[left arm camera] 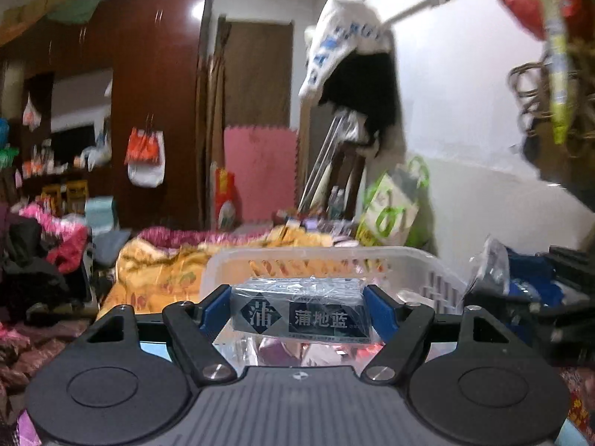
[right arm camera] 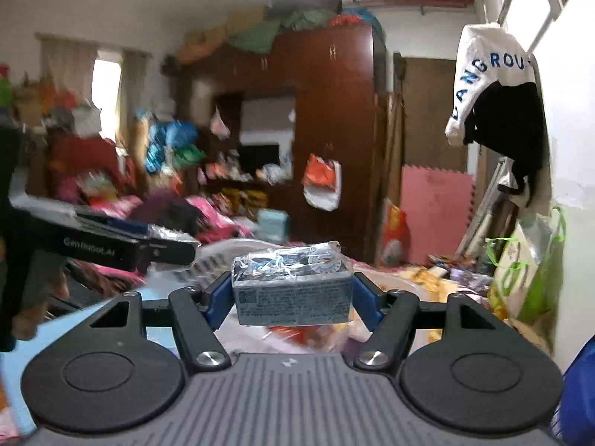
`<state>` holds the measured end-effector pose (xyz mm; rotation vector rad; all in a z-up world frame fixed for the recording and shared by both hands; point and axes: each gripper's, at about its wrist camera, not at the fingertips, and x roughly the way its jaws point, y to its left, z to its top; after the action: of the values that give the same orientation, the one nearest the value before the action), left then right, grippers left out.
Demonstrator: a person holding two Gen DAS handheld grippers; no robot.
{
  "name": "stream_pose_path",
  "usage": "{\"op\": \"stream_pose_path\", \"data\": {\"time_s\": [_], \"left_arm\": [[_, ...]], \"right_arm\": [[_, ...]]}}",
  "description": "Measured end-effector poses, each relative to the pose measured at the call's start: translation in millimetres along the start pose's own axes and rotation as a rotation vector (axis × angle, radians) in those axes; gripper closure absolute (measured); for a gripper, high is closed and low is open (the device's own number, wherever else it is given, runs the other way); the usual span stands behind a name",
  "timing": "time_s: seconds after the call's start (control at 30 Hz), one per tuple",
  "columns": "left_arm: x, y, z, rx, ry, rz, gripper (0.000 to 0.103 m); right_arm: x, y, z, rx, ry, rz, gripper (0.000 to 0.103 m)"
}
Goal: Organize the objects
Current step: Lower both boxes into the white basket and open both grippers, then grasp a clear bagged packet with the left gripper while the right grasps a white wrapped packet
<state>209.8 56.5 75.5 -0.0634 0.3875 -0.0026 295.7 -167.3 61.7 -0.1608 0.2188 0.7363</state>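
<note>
Left gripper [left arm camera: 299, 310] and right gripper [right arm camera: 292, 299] each clamp 1 slick plastic-wrapped box; either could slip before the basket [left arm camera: 438, 275].

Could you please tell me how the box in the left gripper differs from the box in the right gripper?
The dark plastic-wrapped box in the left gripper shows large white characters; the grey plastic-wrapped box in the right gripper shows fine print. The left one looks wider and flatter. Both are held between blue fingers.

Glossy film-wrapped carton [left arm camera: 299, 310], slatted white plastic basket [left arm camera: 427, 267] — polished wood wardrobe [right arm camera: 334, 130]
</note>
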Motion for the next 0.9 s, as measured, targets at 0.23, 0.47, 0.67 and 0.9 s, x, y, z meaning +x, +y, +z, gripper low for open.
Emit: {"op": "stream_pose_path", "data": {"time_s": [0.23,0.47,0.67,0.9], "left_arm": [[36.9,6.3,-9.2,-0.017,0.074,0.05,0.013],[-17.1,4.2,-21.3,0.031,-0.014,0.023,0.011],[-64.5,33.1,-86.1,0.019,0.038,0.046,0.005],[-36.2,69.0,-109.6,-0.08,0.145,0.051,0.006]], "right_arm": [[18.7,3.9,-5.2,0.009,0.013,-0.078,0.0],[-28.0,-5.2,-20.1,0.083,-0.021,-0.03,0.0],[-39.7,11.0,-92.9,0.108,0.14,0.061,0.0],[1.9,57.0,-114.8,-0.011,0.271,0.128,0.0]]}}
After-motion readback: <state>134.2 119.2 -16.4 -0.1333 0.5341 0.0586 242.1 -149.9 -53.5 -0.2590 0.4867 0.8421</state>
